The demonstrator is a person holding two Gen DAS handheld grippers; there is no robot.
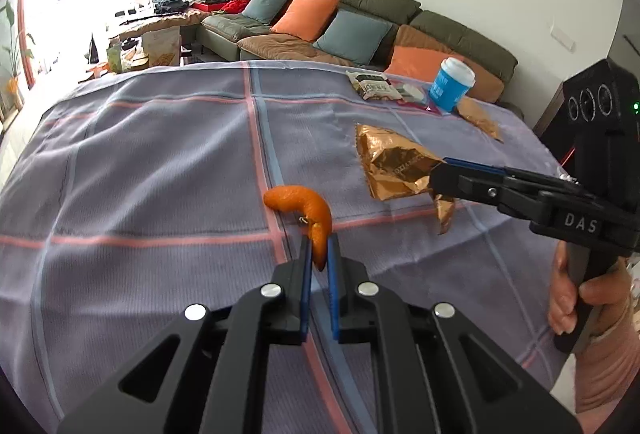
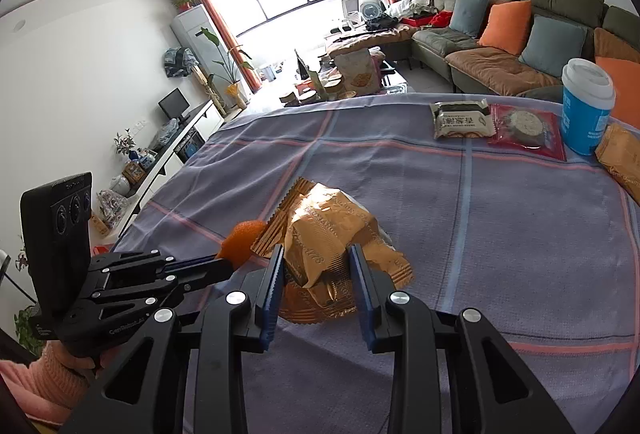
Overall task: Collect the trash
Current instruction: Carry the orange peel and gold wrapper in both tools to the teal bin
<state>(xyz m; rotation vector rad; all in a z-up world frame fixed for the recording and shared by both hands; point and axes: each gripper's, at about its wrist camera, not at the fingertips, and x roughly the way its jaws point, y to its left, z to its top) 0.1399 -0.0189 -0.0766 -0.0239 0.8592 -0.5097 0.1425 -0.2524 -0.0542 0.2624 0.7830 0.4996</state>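
A curled orange peel [image 1: 304,209] rests on the checked purple cloth [image 1: 160,173], and my left gripper [image 1: 319,246] is shut on its near end. The peel also shows in the right wrist view [image 2: 244,238] at the left gripper's tip. A crumpled gold wrapper [image 2: 332,234] lies on the cloth between the fingers of my right gripper [image 2: 316,254], which stand around it with a gap still showing. In the left wrist view the right gripper [image 1: 438,179] reaches in from the right onto the wrapper [image 1: 392,161].
At the far right of the table stand a blue paper cup with a white lid [image 2: 586,105], a white snack packet [image 2: 462,119], a red biscuit packet [image 2: 524,127] and another gold wrapper [image 2: 620,157]. A sofa with cushions [image 2: 520,29] lies beyond the table.
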